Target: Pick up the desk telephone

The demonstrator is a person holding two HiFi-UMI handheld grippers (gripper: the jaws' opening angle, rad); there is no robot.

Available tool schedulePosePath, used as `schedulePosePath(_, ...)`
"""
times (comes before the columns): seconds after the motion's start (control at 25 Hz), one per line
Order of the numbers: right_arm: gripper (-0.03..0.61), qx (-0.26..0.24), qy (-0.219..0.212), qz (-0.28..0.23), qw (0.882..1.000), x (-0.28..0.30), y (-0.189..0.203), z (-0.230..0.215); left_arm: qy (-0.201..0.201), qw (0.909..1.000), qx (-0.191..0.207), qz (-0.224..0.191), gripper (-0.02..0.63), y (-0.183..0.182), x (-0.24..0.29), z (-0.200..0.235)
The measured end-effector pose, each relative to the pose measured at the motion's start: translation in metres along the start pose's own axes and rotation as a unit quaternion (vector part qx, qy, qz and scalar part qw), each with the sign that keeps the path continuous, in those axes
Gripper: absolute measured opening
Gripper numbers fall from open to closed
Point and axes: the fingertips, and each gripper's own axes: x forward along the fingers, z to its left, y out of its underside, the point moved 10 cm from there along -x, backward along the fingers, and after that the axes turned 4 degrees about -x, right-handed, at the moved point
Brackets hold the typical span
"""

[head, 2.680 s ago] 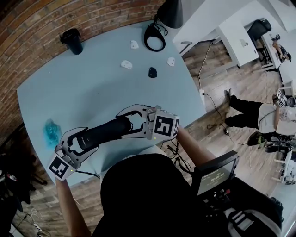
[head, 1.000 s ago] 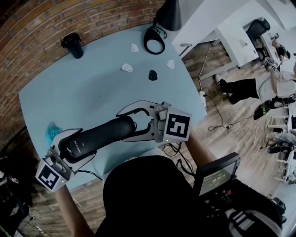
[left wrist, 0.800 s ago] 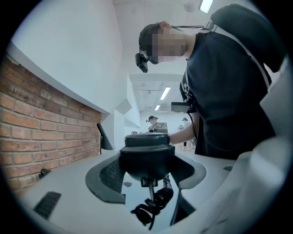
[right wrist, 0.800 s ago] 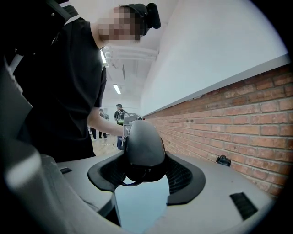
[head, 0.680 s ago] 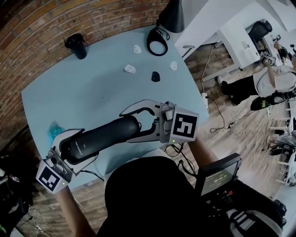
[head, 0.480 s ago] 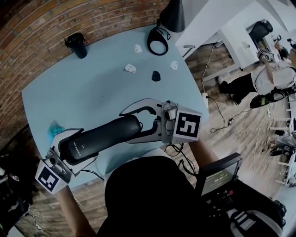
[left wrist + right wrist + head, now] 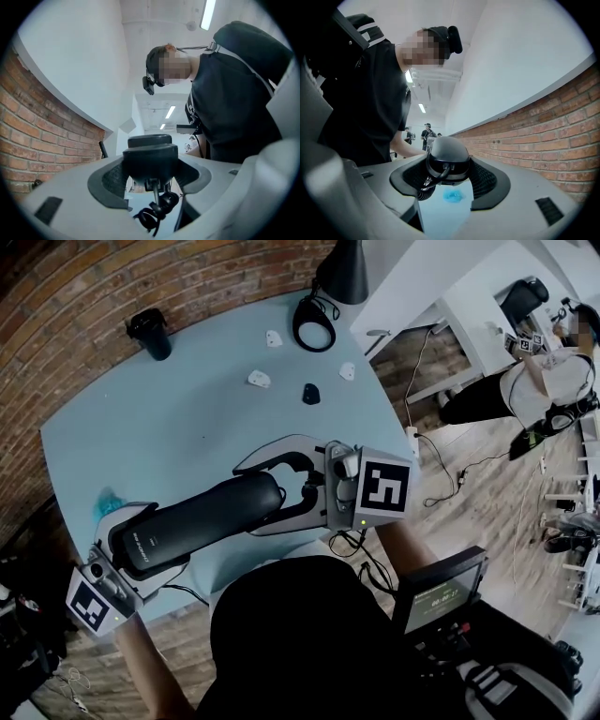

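Desk telephone (image 7: 197, 521), a long black body, is held level between the two grippers, one end in each. It is clear of the pale blue table (image 7: 187, 409), whose surface shows beneath it in the right gripper view.

The left gripper (image 7: 155, 538) is closed on the telephone's squared end. In the left gripper view that end (image 7: 150, 157) fills the gap between the ribbed pads (image 7: 110, 180), which press on it from both sides. A coiled black cord (image 7: 157, 211) is plugged into the underside of that end and hangs just below the fingers.

The right gripper (image 7: 258, 498) is clamped on the opposite, rounded end. In the right gripper view that end (image 7: 447, 157) is seated between the pads (image 7: 485, 180), touching both. A stretch of coiled cord (image 7: 425, 187) is seen just below it, against the inner face of one finger.

A crumpled blue thing (image 7: 101, 502) lies on the table beside the left gripper's outer finger. In the right gripper view it (image 7: 452, 196) appears below and beyond the fingertips.

Well beyond the right gripper's fingers, across the table, lie a small black item (image 7: 310, 393), three small white items (image 7: 258, 379), a black ring-shaped thing (image 7: 312, 320) and a black cup (image 7: 150, 332). A brick wall (image 7: 112, 287) runs behind them.
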Motion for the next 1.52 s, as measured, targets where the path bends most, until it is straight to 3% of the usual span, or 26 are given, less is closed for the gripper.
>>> schedulePosePath(0.6, 0.27, 0.029, 0.003, -0.082, 0.996, 0.0, -0.001, 0.001, 0.005, 0.9989, -0.015, -0.045, 0.313, -0.008, 0.002, -0.002)
schedulePosePath(0.96, 0.27, 0.035, 0.005, -0.15, 0.988, 0.005, -0.014, -0.001, 0.011, 0.9946, -0.018, -0.102, 0.311, -0.023, 0.003, -0.002)
schedulePosePath(1.52, 0.268, 0.042, 0.009, -0.21, 0.977, 0.007, -0.025, -0.002, 0.016, 0.9903, -0.029, -0.135, 0.311, -0.029, 0.007, 0.0)
